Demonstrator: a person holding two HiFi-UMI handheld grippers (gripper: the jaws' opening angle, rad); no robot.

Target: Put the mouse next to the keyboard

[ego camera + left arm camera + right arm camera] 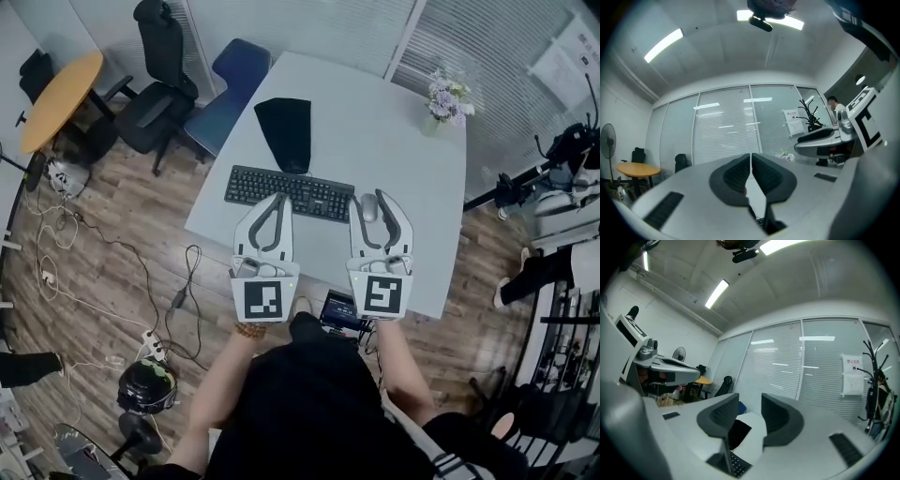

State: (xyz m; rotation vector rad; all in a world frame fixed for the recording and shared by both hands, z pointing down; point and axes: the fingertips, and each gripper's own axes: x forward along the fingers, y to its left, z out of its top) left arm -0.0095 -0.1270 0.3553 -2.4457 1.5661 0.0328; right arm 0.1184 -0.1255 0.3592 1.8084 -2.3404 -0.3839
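1. Nearest: the person's black-clad torso (291, 412). Bare forearms reach fwd to both grippers, w/ the marker cubes (264, 300) at the body end.
2. R gripper (373, 199): jaws apart, w/ a clear gap btw the pads (776, 416). In its own view that gap shows only white surface (403, 169), a black mat (286, 131) and a corner of the keyboard (289, 192). Neither pad presses on anything.
3. Mouse (368, 207): from above it lies on the surface btw the R jaws, near their tips and closer to the jaw on the keyboard side. Can't tell if it touches that jaw.
4. Mouse axis: the long axis runs along the R jaws, away from the person, approx square to the keyboard's length. Which end is the front is too small to tell.
5. Mouse look: small, oval, light grey, w/ a smooth rounded top.
6. Keyboard: black, long axis across the jaws, just beside the R jaws on their inner side. The mouse sits just off its right end.
7. L gripper (277, 200): jaws closed, pads (736, 176) meeting w/ nothing btw them. The tips are over the keyboard's near edge.
8. The black mat lies past the keyboard, ahead of the L jaws. Flowers (448, 97) stand well ahead and to the outer side of the R jaws.
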